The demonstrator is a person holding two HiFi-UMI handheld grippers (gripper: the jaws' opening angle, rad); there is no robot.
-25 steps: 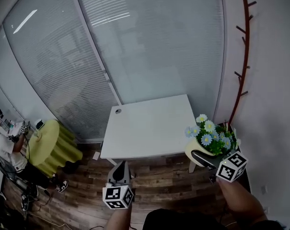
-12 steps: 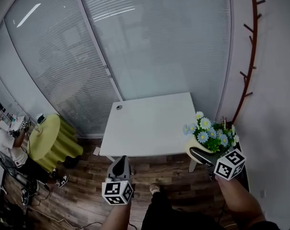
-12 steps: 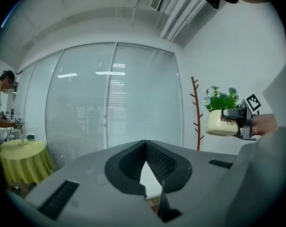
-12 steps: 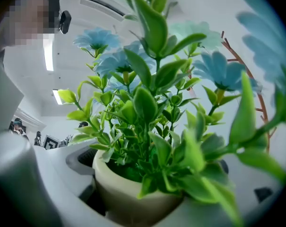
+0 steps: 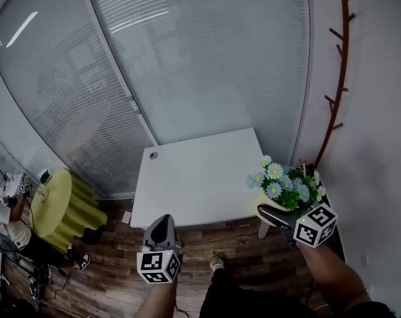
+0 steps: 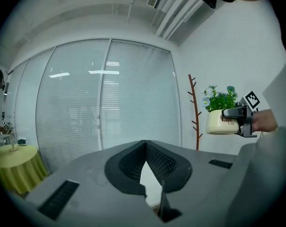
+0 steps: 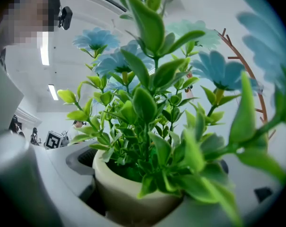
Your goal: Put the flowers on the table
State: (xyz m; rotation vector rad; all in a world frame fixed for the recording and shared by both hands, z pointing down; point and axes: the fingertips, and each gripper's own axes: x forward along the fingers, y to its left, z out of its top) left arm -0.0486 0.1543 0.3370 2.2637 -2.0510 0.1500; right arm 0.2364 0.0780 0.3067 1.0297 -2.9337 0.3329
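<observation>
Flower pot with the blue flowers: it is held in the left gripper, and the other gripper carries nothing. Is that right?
Not quite. The flower pot is held in the right gripper, not the left. The right gripper view shows the pot between that gripper's jaws, and the head view shows it on the person's right side. It is the left gripper that carries nothing.

Right gripper (image 5: 277, 212) carried flowers (image 5: 284, 187) slightly closer to table (image 5: 193, 177); foot (image 5: 216, 264) stepped forward.

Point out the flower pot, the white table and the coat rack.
flower pot (image 6: 214, 125), left gripper view, cream side wall
white table (image 5: 197, 177), head view, bare top
coat rack (image 5: 344, 61), head view, upper trunk
</observation>
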